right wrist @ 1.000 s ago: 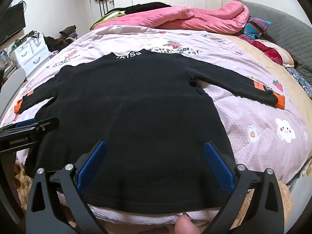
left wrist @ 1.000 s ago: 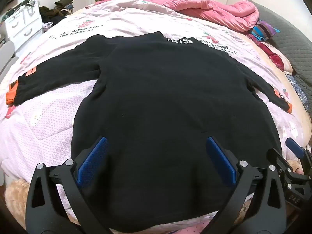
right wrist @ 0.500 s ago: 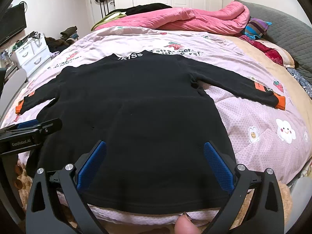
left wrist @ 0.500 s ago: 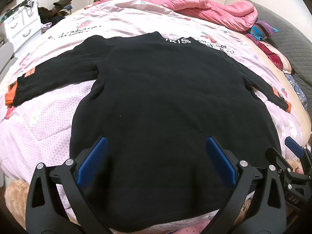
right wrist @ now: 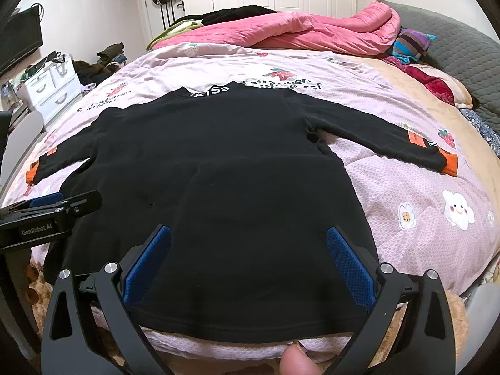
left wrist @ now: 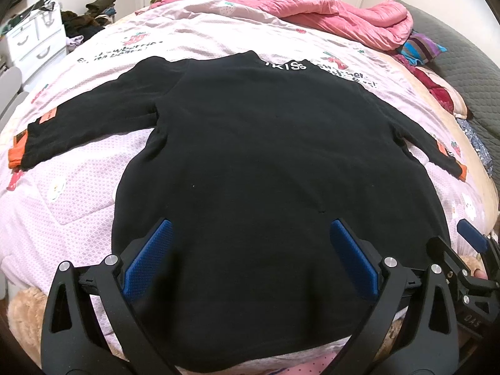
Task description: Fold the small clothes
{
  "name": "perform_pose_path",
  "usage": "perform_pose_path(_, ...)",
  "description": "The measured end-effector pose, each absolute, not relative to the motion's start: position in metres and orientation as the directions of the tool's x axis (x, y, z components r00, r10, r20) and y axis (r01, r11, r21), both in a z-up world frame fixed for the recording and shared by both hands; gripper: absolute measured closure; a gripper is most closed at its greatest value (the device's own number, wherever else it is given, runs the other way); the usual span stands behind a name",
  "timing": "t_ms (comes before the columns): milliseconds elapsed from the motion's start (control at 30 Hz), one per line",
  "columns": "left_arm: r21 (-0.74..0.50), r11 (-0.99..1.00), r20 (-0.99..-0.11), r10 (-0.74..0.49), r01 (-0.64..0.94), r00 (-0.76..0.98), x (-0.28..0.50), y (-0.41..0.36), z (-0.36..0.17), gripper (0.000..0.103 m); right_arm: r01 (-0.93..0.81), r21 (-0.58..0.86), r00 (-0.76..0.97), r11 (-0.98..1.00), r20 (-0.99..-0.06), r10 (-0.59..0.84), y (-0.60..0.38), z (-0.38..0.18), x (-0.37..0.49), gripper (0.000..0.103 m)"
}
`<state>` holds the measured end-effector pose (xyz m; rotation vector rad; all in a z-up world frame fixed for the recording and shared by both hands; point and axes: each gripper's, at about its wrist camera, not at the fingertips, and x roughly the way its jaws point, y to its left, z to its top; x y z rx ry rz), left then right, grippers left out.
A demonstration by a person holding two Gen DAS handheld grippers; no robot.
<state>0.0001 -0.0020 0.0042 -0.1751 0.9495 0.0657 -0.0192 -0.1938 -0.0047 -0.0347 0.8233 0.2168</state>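
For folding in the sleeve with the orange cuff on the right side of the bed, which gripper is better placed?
Right, probably. The open right gripper hangs over the hem on the side of the black long-sleeved sweater nearer that sleeve; the open left gripper sits further left.

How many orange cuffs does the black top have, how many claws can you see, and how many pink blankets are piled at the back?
Orange cuffs on the black top: 2
Claws, left claw and right claw: 2
Pink blankets: 1
Total: 5

Black sweater (left wrist: 265, 162) flat on bed; sleeves outspread
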Motion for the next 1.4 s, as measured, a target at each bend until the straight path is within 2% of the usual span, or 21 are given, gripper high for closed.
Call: perform_pose_path(1400,-0.112,0.983,-0.806,-0.005,-0.144,0.592,0.016,0.002,0.007,0.008,-0.203,0.073,0.654,0.976,-0.732,0.191,-0.185,0.003,0.001,0.004)
